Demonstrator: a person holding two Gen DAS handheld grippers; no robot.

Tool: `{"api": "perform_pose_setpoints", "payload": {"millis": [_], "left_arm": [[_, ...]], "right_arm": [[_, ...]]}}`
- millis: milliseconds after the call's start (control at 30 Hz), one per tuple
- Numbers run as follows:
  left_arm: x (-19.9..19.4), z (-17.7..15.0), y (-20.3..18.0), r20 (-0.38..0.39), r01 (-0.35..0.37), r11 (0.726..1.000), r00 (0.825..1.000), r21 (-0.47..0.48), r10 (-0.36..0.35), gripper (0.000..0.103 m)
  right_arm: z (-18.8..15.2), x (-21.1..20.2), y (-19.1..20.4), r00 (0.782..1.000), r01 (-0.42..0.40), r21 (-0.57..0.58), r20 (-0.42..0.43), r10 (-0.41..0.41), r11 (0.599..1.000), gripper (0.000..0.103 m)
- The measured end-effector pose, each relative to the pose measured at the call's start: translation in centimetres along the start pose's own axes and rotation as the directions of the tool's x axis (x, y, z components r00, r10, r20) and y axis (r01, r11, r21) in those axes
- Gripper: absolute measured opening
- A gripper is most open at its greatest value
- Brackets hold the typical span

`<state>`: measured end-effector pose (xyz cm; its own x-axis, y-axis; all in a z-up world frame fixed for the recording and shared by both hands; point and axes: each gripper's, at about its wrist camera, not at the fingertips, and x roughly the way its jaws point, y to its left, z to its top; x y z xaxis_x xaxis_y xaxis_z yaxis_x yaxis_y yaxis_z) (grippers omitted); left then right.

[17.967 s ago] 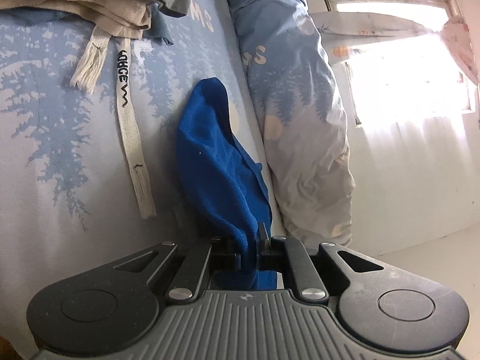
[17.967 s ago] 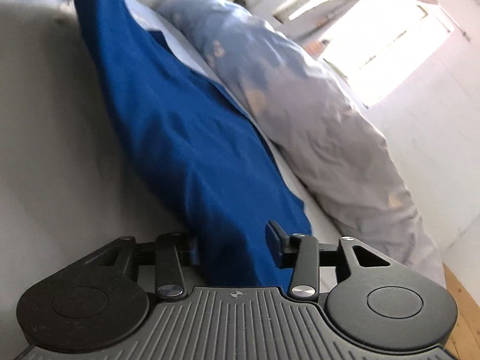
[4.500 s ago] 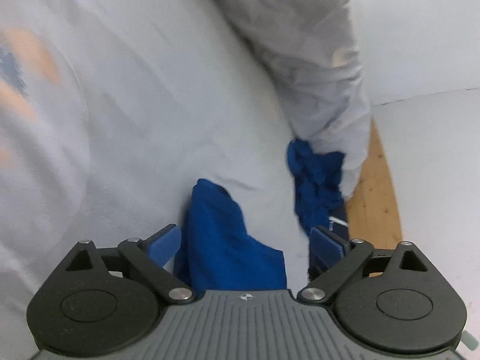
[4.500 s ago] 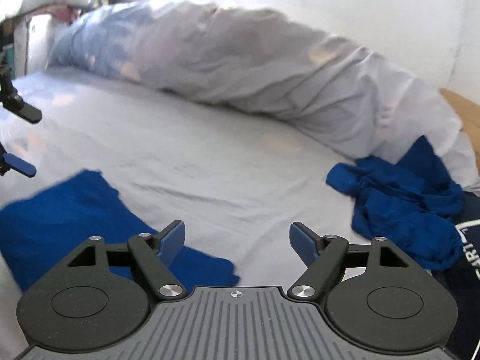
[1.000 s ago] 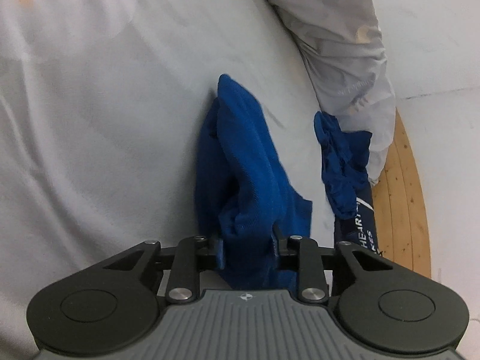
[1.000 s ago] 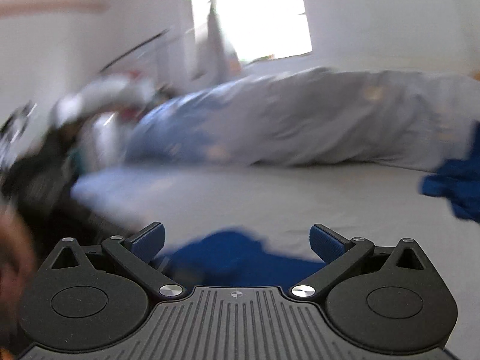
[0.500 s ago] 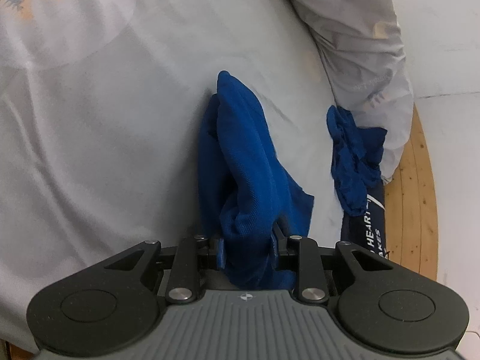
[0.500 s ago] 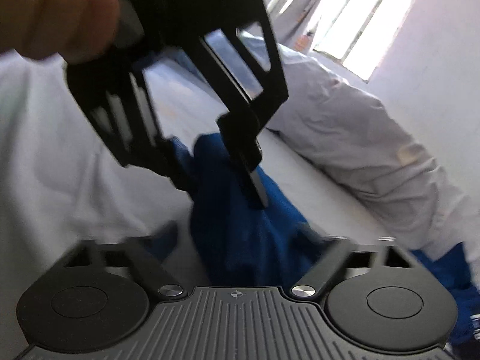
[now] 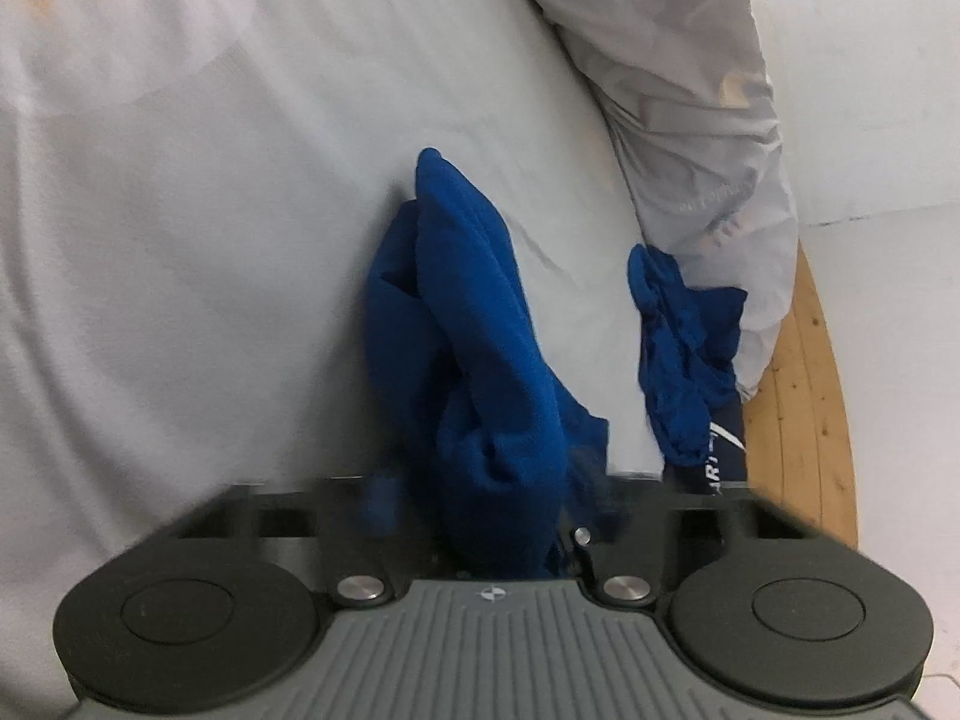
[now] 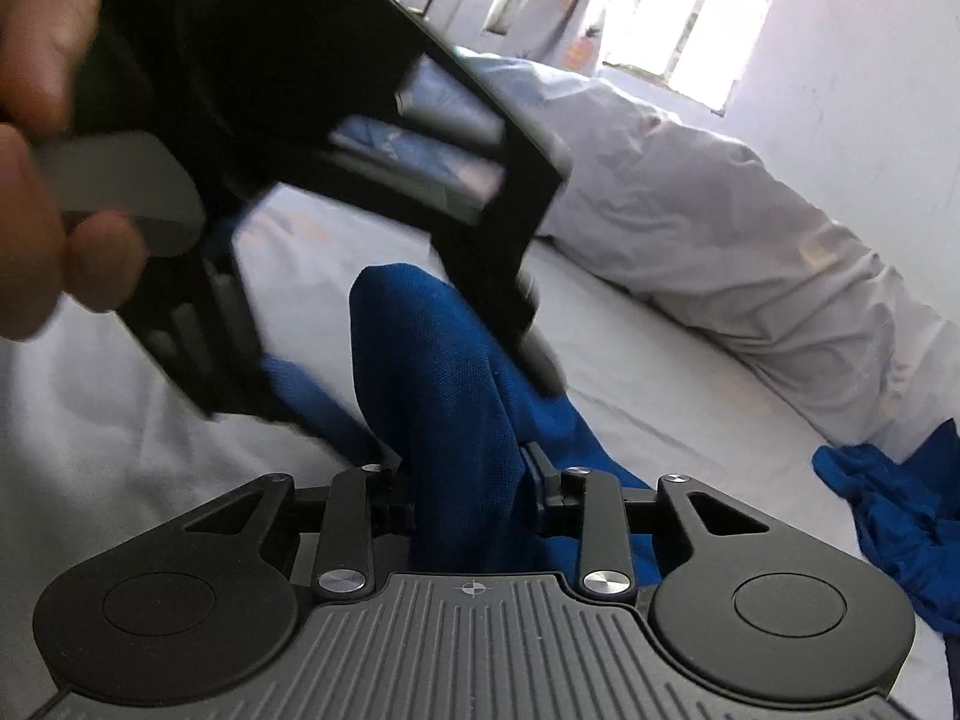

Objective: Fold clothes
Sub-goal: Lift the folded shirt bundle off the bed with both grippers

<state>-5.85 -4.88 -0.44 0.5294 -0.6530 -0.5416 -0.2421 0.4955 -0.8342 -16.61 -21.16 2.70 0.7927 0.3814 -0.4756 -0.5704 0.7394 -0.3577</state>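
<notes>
The right gripper point(image 10: 471, 495) has its jaws drawn in tight on a thick fold of the blue garment point(image 10: 438, 396), the cloth rising between the pads and peaking toward twelve o'clock; in the left wrist view the left gripper point(image 9: 492, 504) shows its fingers smeared by motion blur, standing apart either side of the same blue garment point(image 9: 474, 354), so whether they are pinching it or parting I cannot tell; the cloth bunches up from between them and runs away to twelve o'clock across the white bedsheet point(image 9: 180, 240); from the right wrist camera the left gripper hangs at eleven o'clock, dark and blurred, right over the garment, with the person's hand point(image 10: 42, 138) wrapped round its handle at ten o'clock; out at two o'clock in the left view a second blue garment point(image 9: 684, 348) lies crumpled against the pale duvet point(image 9: 690, 90), a dark printed item just below it; a wooden floor point(image 9: 798, 396) shows at three o'clock; a bright window point(image 10: 690, 6) sits at one o'clock in the right view.
</notes>
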Motion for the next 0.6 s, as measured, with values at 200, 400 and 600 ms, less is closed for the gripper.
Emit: {"api": "perform_pose_setpoints", "payload": {"millis": [200, 400, 600], "left_arm": [[0.5, 0.1, -0.5, -0.001, 0.002, 1.0, 1.0, -0.009, -0.002, 0.033], [0.7, 0.0, -0.9, -0.034, 0.014, 1.0, 0.999, -0.002, -0.014, 0.03], [0.7, -0.2, -1.1, -0.044, 0.021, 1.0, 0.999, -0.008, -0.021, 0.029]], "right_arm": [[-0.7, -0.9, -0.2, 0.998, 0.058, -0.023, 0.02, -0.057, 0.998, 0.035], [-2.0, -2.1, -0.6, 0.991, 0.128, -0.025, 0.035, -0.127, 0.991, 0.066], [-3.1, -2.8, -0.9, 0.99, 0.135, -0.018, 0.035, -0.134, 0.991, 0.075]]}}
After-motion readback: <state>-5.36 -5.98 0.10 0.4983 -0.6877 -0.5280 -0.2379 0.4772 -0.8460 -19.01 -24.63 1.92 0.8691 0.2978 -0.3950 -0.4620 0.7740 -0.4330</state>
